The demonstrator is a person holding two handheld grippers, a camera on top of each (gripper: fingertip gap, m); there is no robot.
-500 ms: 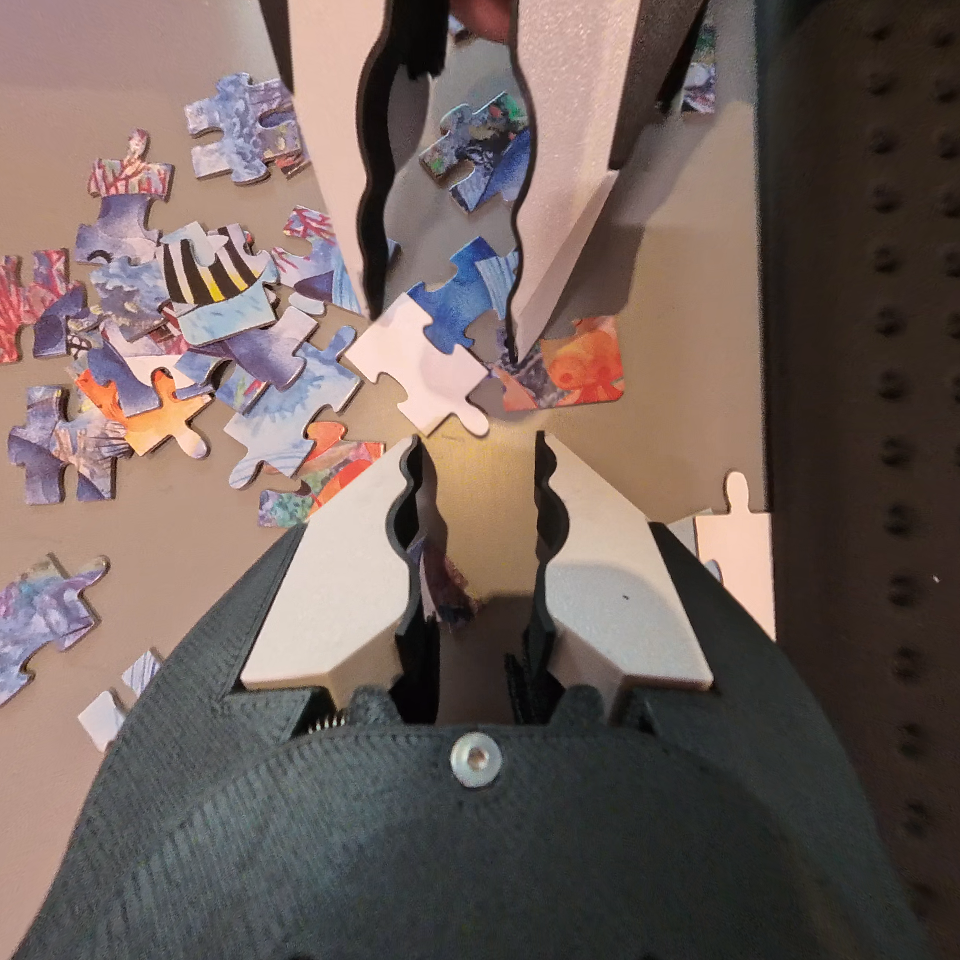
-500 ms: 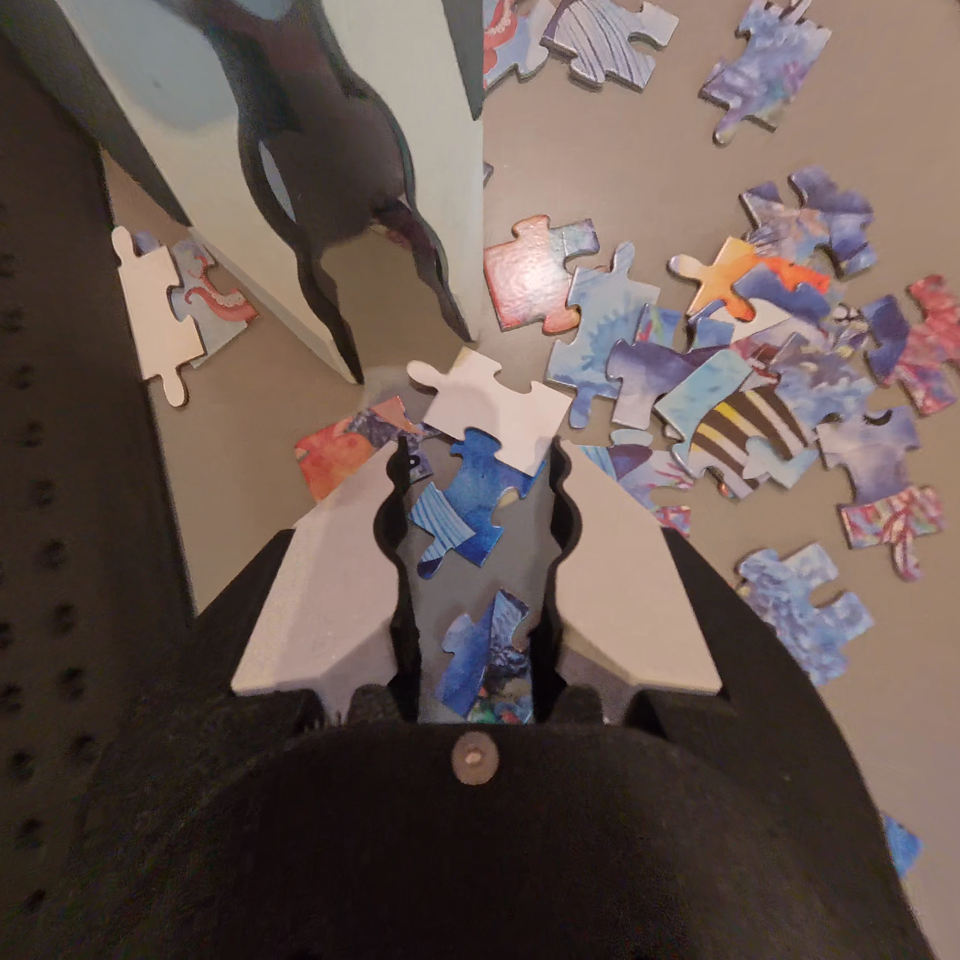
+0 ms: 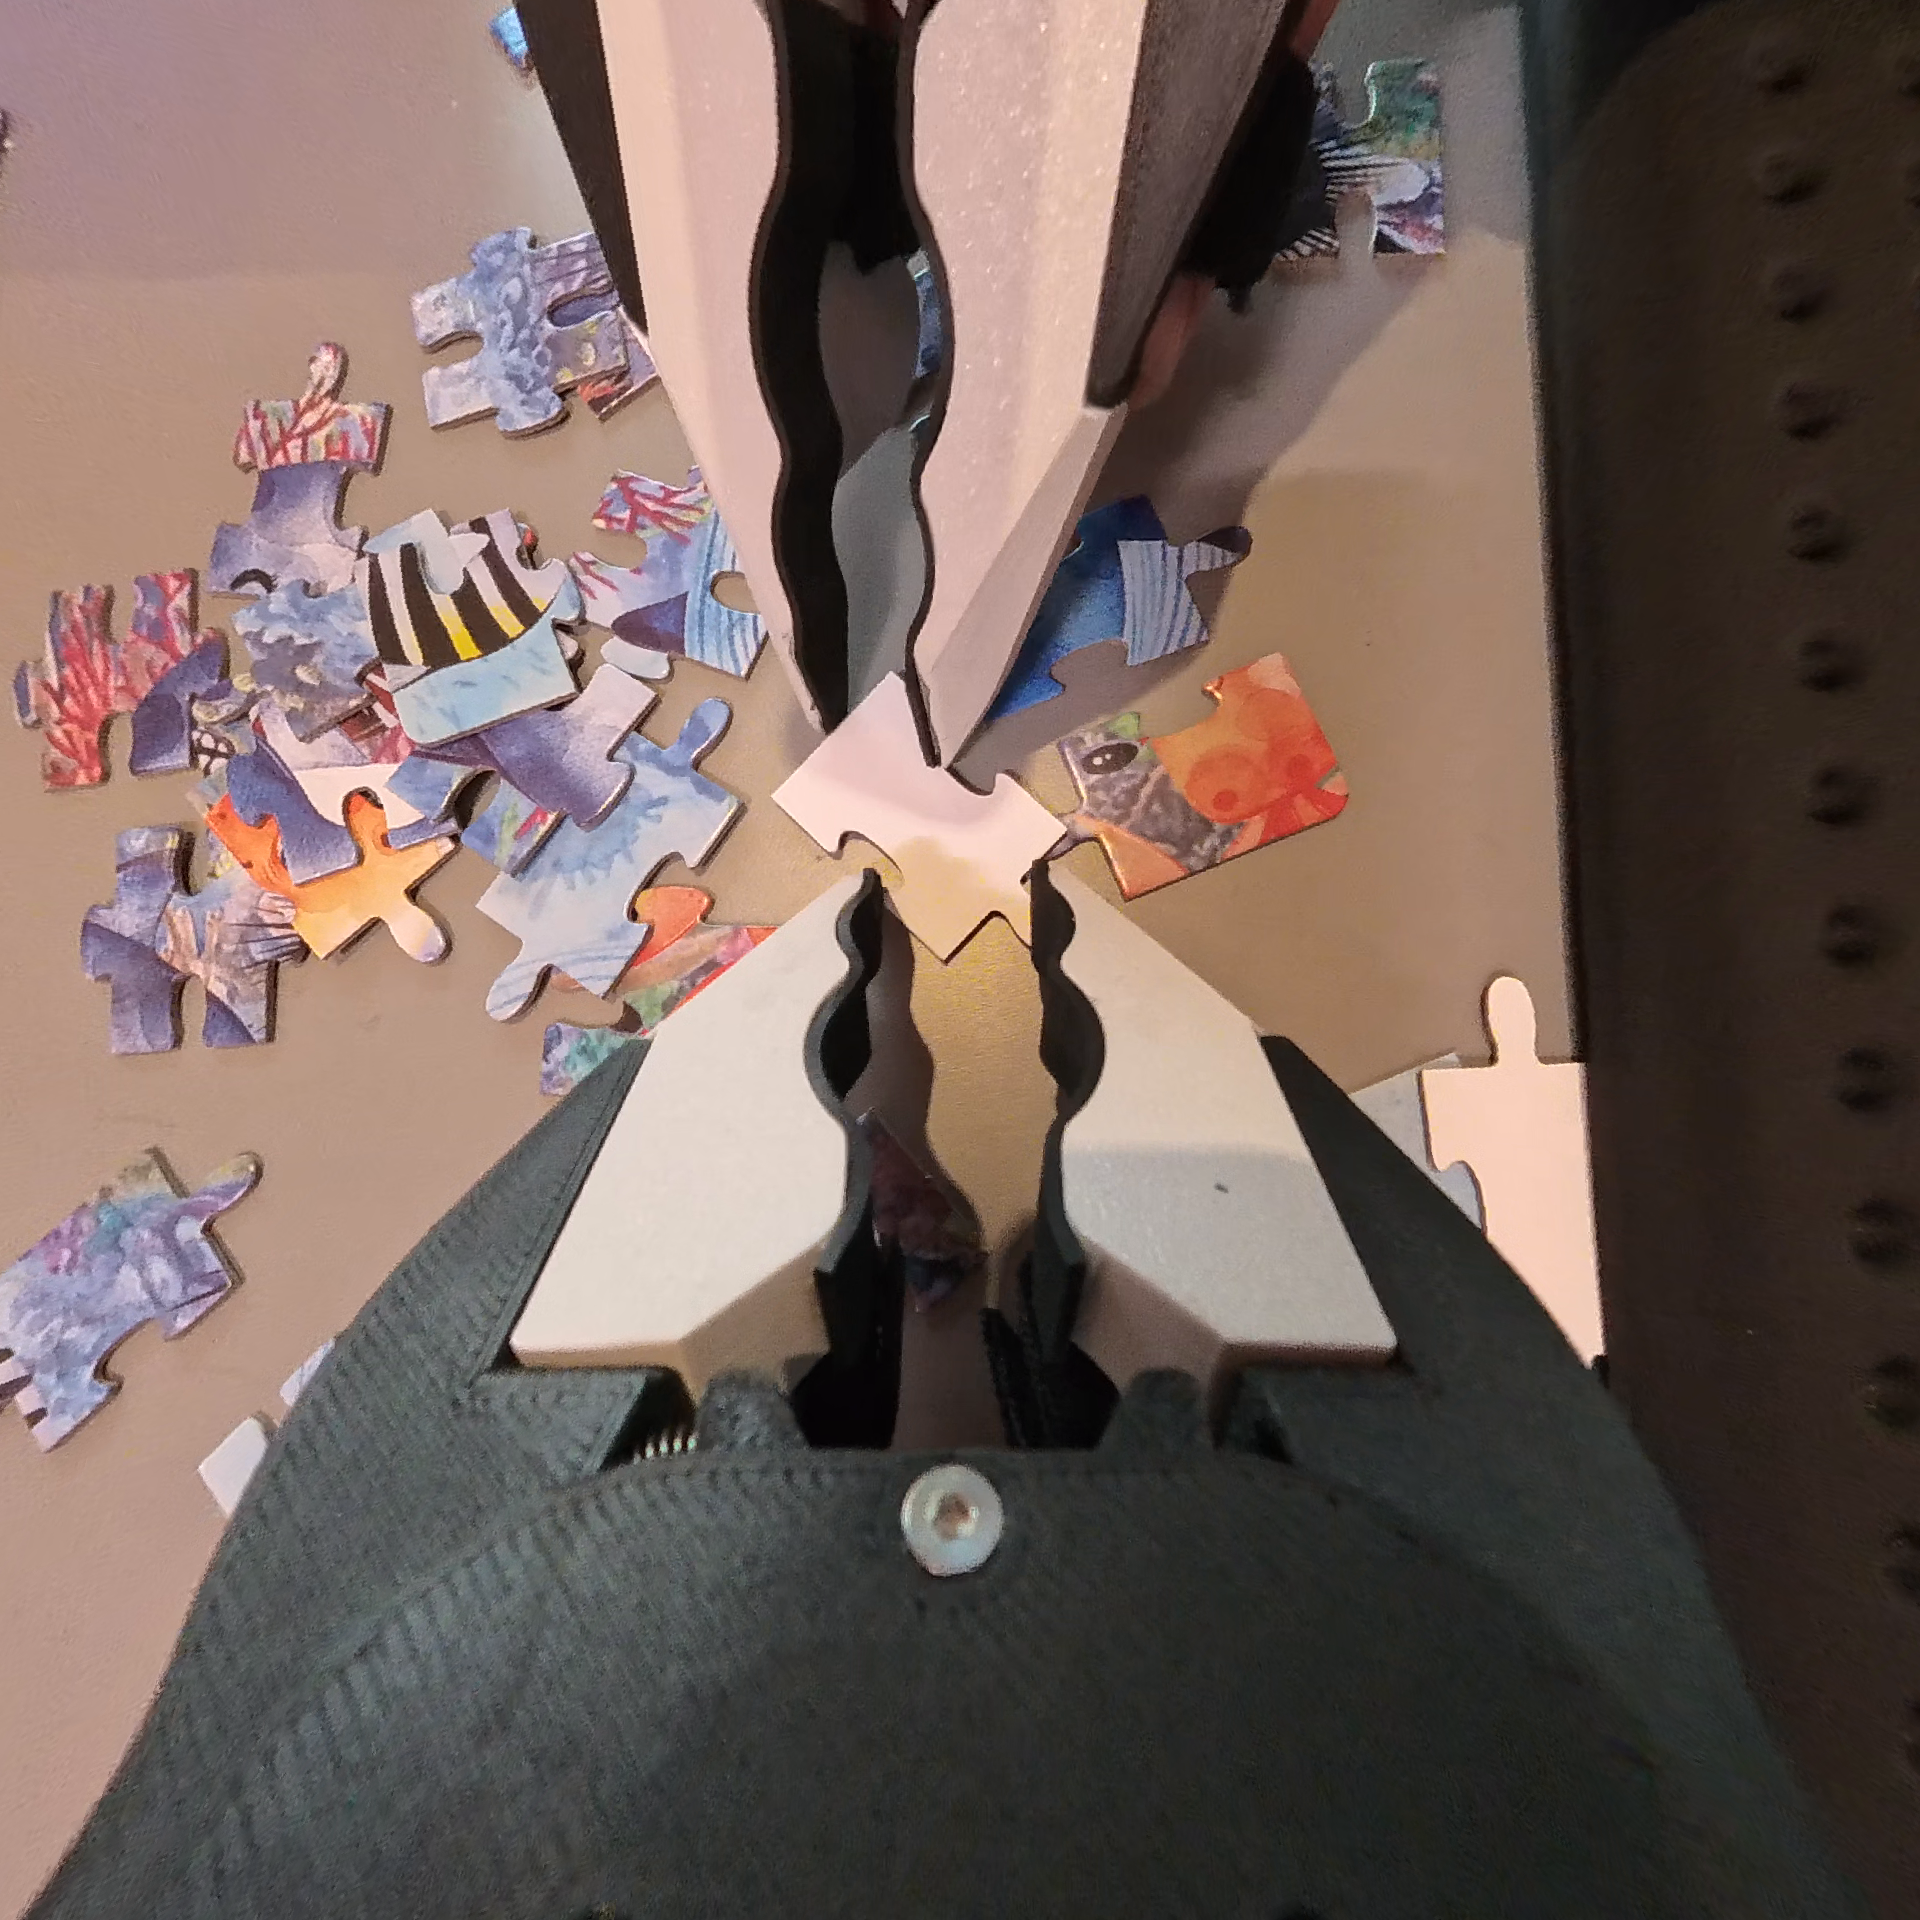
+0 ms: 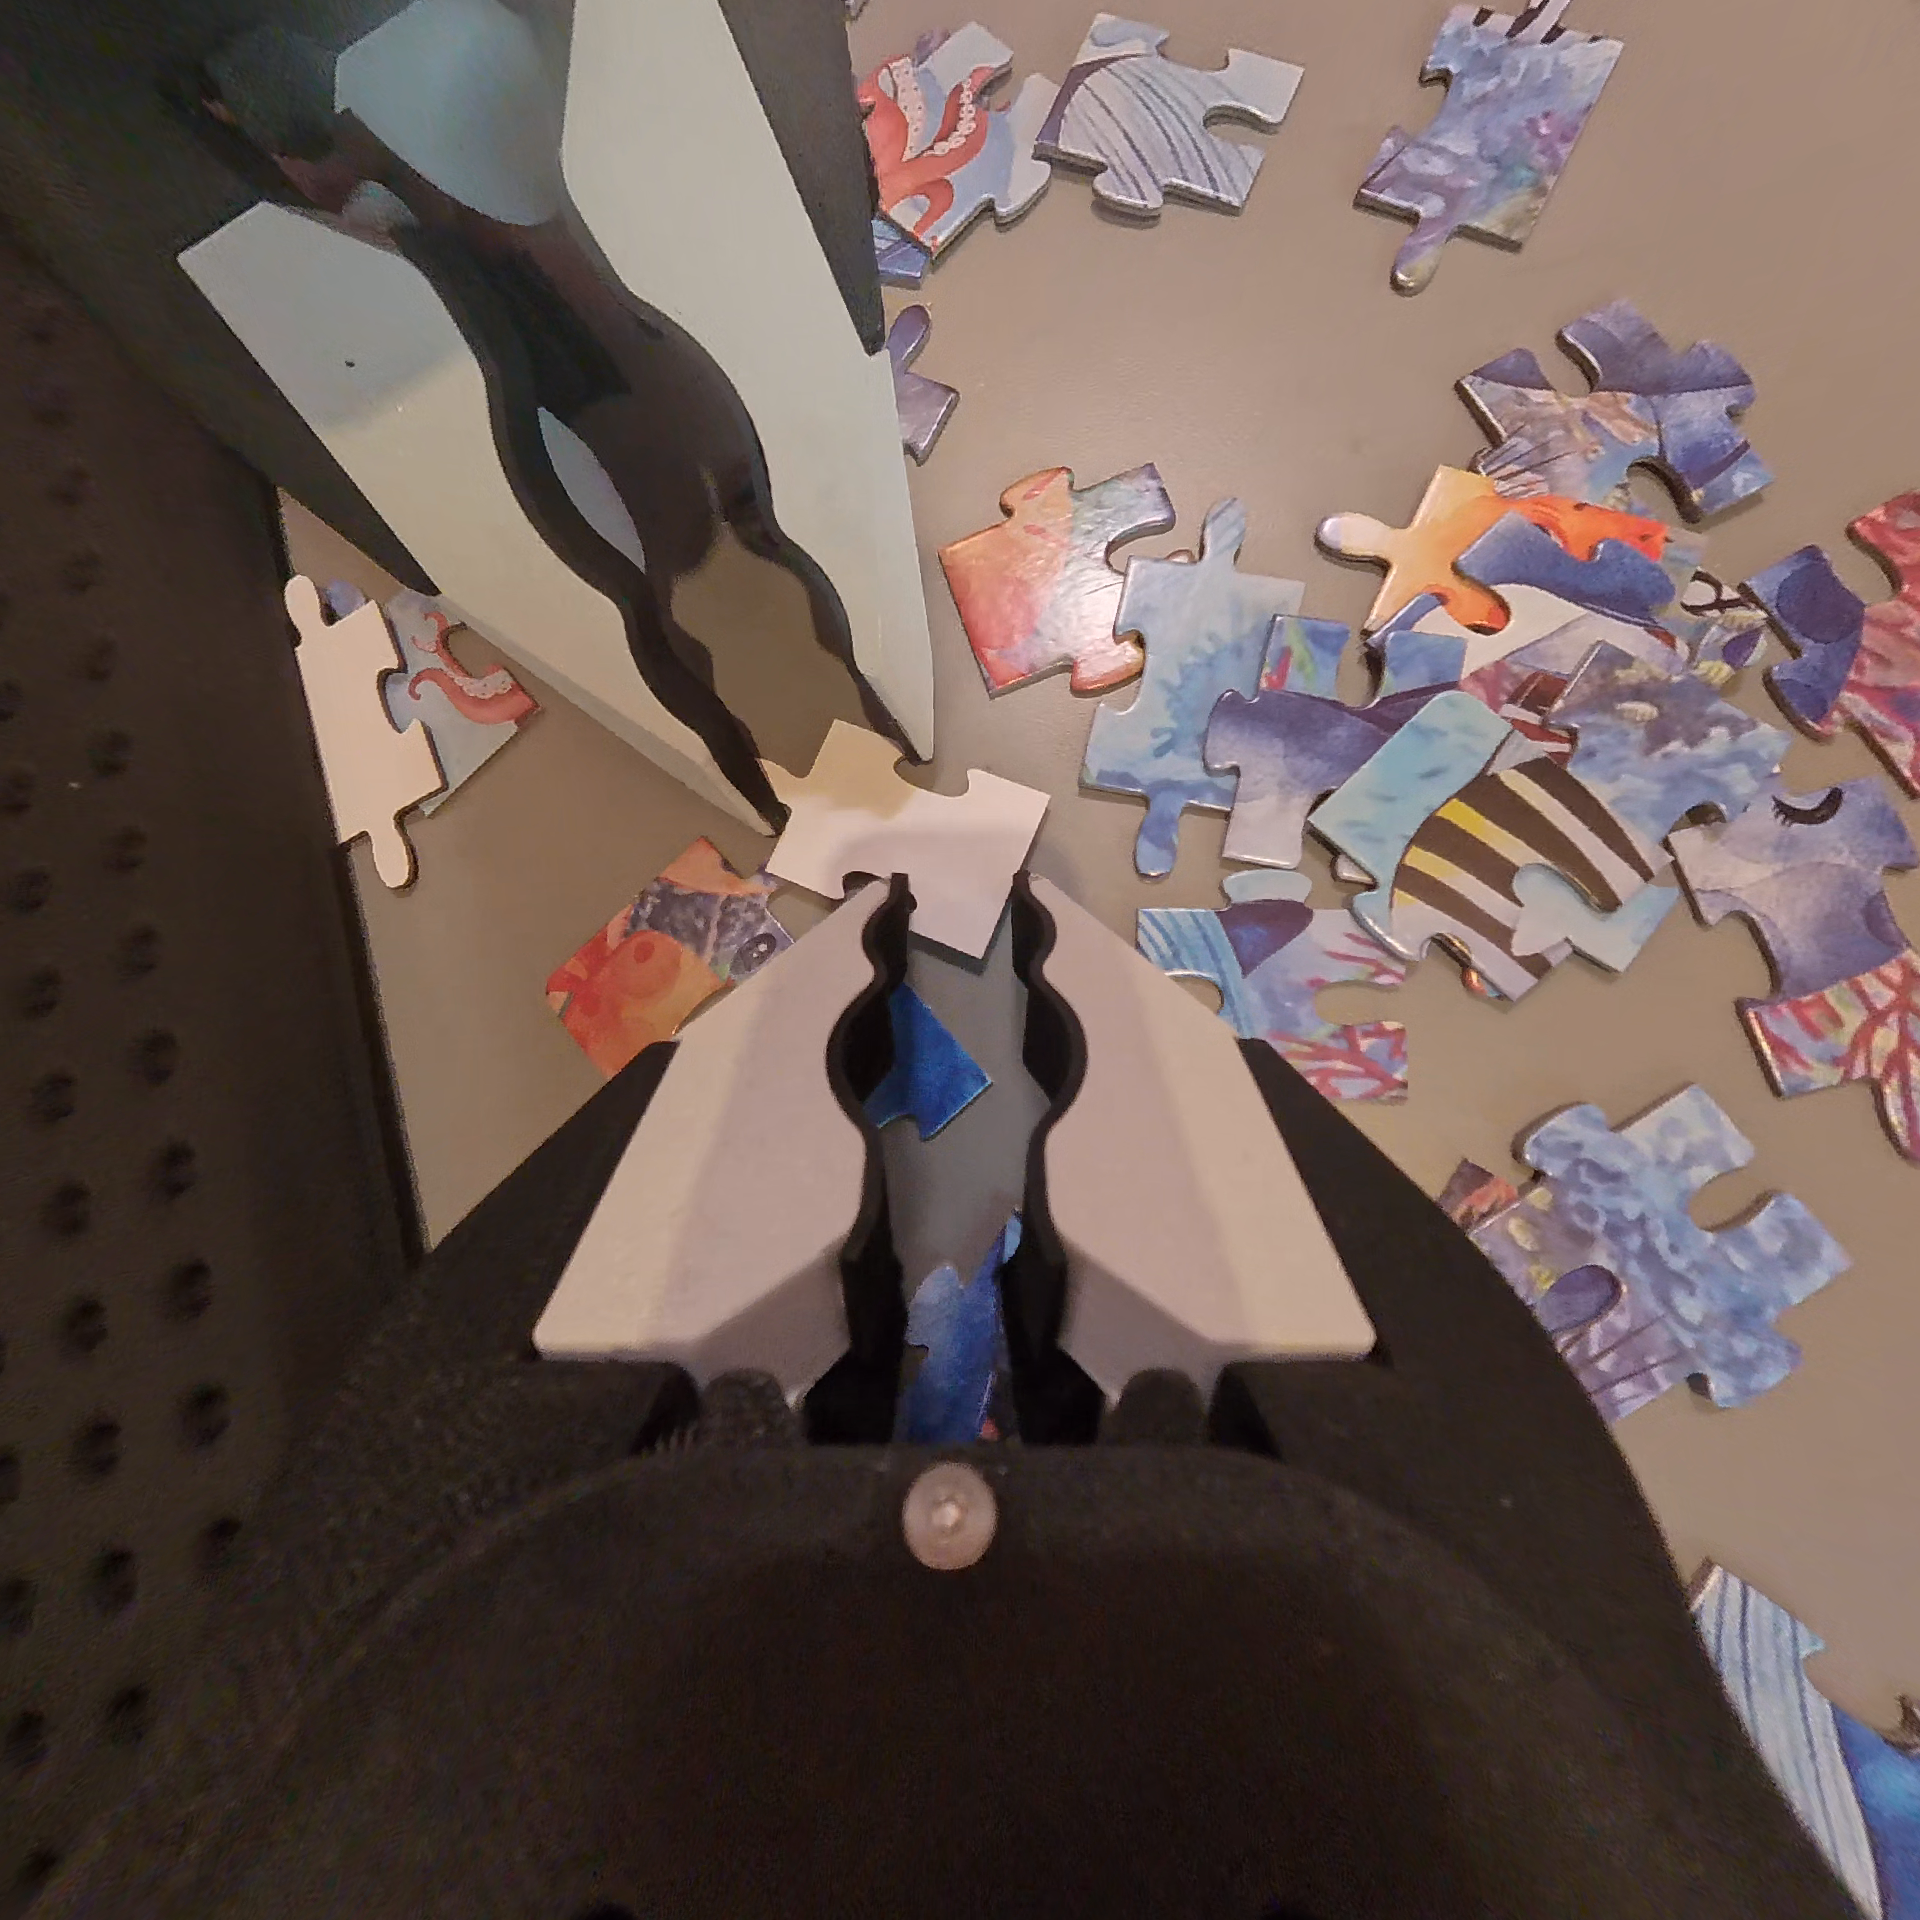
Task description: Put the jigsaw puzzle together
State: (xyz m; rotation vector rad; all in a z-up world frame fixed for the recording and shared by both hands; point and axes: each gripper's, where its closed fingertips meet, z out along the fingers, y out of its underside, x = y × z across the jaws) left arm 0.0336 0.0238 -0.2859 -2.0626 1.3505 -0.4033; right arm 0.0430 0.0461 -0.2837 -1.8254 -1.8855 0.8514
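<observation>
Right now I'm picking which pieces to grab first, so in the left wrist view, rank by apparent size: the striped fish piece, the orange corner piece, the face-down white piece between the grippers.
1. Orange corner piece and face-down white piece: look about alike, so I won't rank them.
2. Striped fish piece: smallest-looking, though it lies farther from the camera, so that's unsure.

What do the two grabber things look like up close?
Both tongs look alike. The left tongs have two pale grey wedge-shaped fingers that narrow to a point, each lined inside with a wavy black rubbery pad. They sit in a dark, ribbed plastic body with one silver screw in the middle. The right tongs match, on a rougher black body.
</observation>
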